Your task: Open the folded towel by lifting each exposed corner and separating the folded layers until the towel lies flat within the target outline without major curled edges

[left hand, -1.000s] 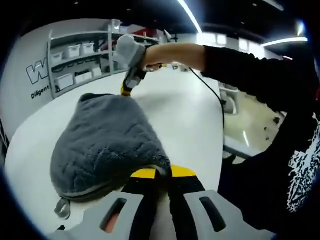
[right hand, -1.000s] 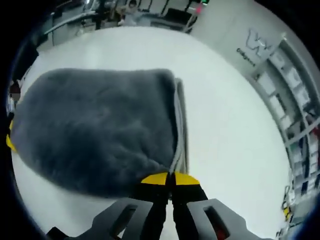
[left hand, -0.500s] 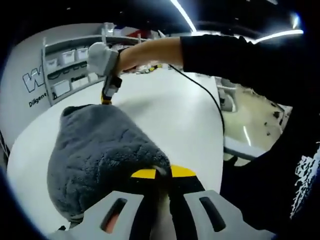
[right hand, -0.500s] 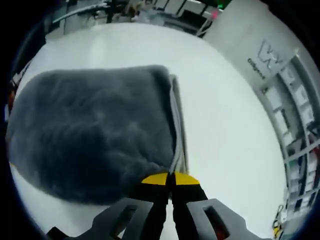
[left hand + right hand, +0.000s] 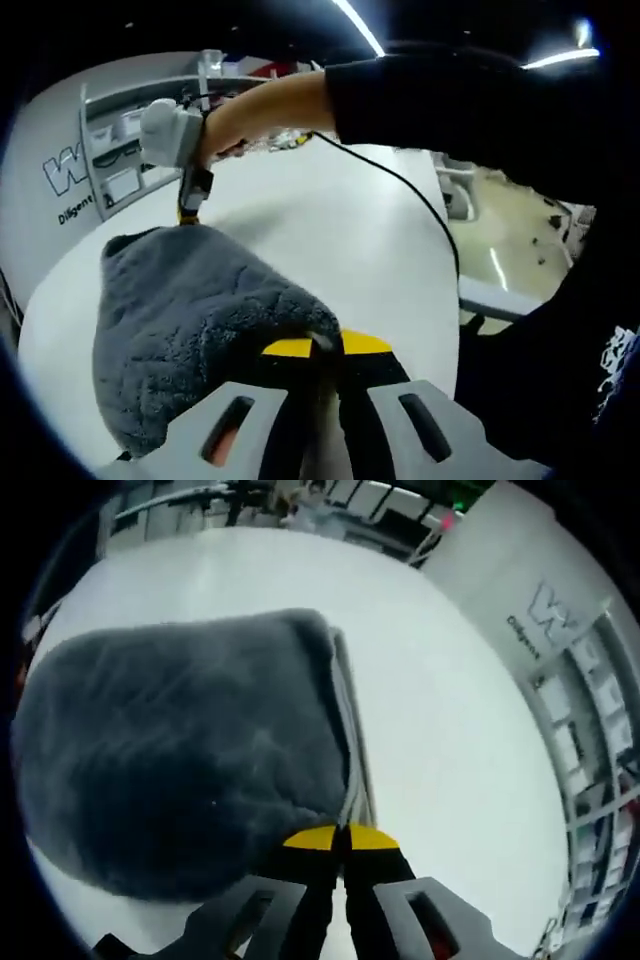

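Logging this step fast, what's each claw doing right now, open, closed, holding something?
Left claw: closed on a corner of the grey towel.
Right claw: closed on the towel's edge at another corner.

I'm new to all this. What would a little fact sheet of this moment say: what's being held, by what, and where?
item: grey towel, fluffy, still folded in layers
surface: white table
left claw: shut on one towel corner
right claw: shut on another towel corner, beside the layered hem
right claw from the left gripper view: pinching the far corner of the towel
who holds it: a person's hand, dark sleeve behind it
background: shelves with bins along a wall
towel state: not yet spread flat
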A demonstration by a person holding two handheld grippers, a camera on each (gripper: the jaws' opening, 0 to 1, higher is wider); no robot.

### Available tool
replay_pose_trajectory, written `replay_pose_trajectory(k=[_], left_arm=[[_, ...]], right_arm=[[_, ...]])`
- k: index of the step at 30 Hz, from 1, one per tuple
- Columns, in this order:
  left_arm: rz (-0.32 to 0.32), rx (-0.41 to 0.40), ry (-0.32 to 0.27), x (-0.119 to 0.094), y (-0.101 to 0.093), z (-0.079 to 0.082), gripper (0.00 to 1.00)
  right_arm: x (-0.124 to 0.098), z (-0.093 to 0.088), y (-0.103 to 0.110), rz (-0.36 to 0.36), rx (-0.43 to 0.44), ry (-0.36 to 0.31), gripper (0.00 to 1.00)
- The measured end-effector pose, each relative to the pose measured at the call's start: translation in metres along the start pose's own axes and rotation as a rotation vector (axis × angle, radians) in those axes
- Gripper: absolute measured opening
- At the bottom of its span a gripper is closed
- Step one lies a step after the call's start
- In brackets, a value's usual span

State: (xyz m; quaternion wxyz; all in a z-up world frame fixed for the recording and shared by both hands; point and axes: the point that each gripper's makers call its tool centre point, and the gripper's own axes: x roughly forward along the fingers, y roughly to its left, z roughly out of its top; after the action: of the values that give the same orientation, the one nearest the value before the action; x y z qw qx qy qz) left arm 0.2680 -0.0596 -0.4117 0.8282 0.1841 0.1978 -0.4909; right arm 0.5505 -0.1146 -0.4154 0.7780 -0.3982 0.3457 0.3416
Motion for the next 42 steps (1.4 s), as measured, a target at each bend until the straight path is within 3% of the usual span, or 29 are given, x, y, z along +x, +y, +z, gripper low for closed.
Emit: replay_pose_trajectory(k=[4,8,19,37,42], left_arm=[[0.016,0.028,0.001,0.006,0.0,0.004,0.05],[0.021,0.047,0.003,0.011,0.0,0.007,0.05],[0.031,0.055,0.005,0.014,0.005,0.008,0.05],[0.035,0.057,0.002,0.011,0.007,0.005,0.05],[0.039,0.061,0.006,0.011,0.006,0.005,0.05]], right_arm=[[0.007,0.009,-0.002,-0.002,-0.013,-0.005,0.0],[0.013,0.021,-0.002,-0.019,-0.134,0.007,0.0],[0.025,0.043,0.0,-0.002,-0.153,0.002,0.0],[0.03,0.052,0.002,-0.023,-0.174,0.001,0.0],[0.028,0.05,0.002,-0.019,-0.142,-0.036,0.0]])
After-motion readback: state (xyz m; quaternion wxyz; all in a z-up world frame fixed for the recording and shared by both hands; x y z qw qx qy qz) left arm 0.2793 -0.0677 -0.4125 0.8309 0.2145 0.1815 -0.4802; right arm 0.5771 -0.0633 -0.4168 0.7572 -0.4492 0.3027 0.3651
